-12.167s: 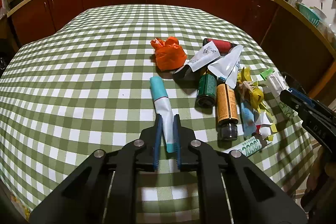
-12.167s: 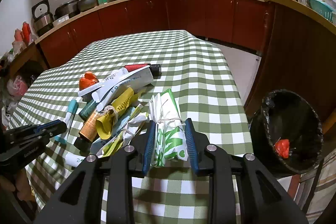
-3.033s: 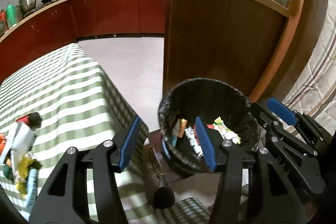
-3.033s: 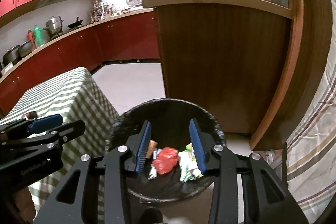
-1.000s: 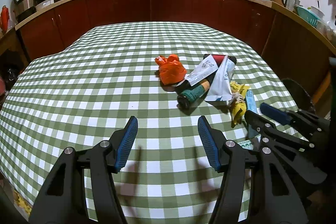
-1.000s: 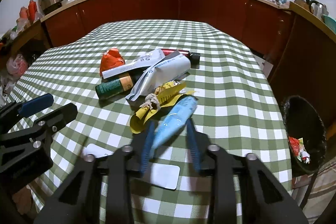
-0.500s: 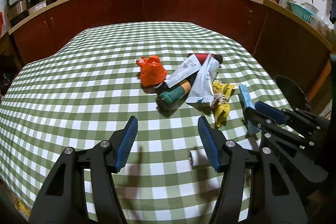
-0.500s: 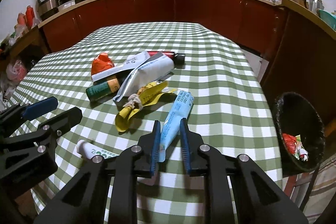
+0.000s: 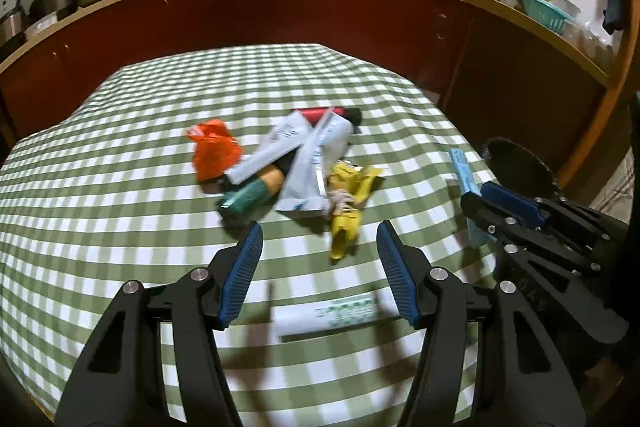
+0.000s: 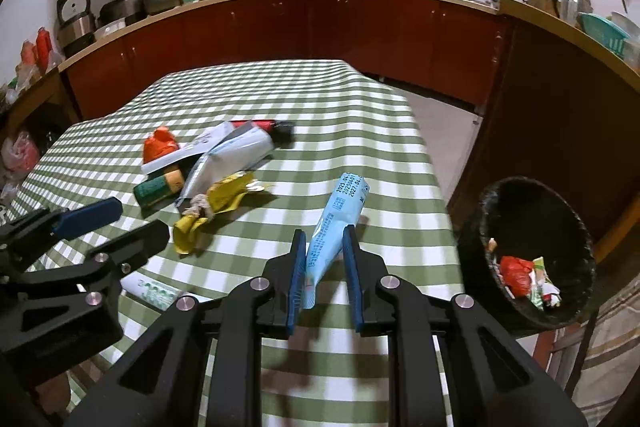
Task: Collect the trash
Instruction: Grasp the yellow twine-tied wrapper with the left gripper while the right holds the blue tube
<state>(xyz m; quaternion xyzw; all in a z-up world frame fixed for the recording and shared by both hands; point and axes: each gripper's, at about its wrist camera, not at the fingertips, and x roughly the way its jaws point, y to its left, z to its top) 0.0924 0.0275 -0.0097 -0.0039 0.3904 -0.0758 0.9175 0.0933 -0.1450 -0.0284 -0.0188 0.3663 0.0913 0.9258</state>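
Observation:
My right gripper [image 10: 324, 263] is shut on a light blue packet [image 10: 336, 223] and holds it above the table's right side; the packet also shows in the left wrist view [image 9: 464, 183]. My left gripper [image 9: 320, 267] is open and empty, above a white tube with green print [image 9: 340, 313], which also lies on the cloth in the right wrist view [image 10: 154, 293]. A pile of trash lies mid-table: an orange bag [image 9: 214, 155], white tubes [image 9: 308, 163], a green bottle [image 9: 248, 197], a yellow wrapper [image 9: 348, 199]. The black bin [image 10: 532, 251] stands right of the table with trash inside.
The table has a green checked cloth [image 9: 120, 187]. Red-brown kitchen cabinets [image 10: 280, 27] run behind it, with pots and bottles on the counter. A wooden counter wall [image 10: 560, 107] stands behind the bin. Tiled floor [image 10: 440, 123] lies between table and cabinets.
My right gripper has lifted the blue packet off the cloth and swung it right, towards the bin. My left gripper has moved forward and right, over the white tube.

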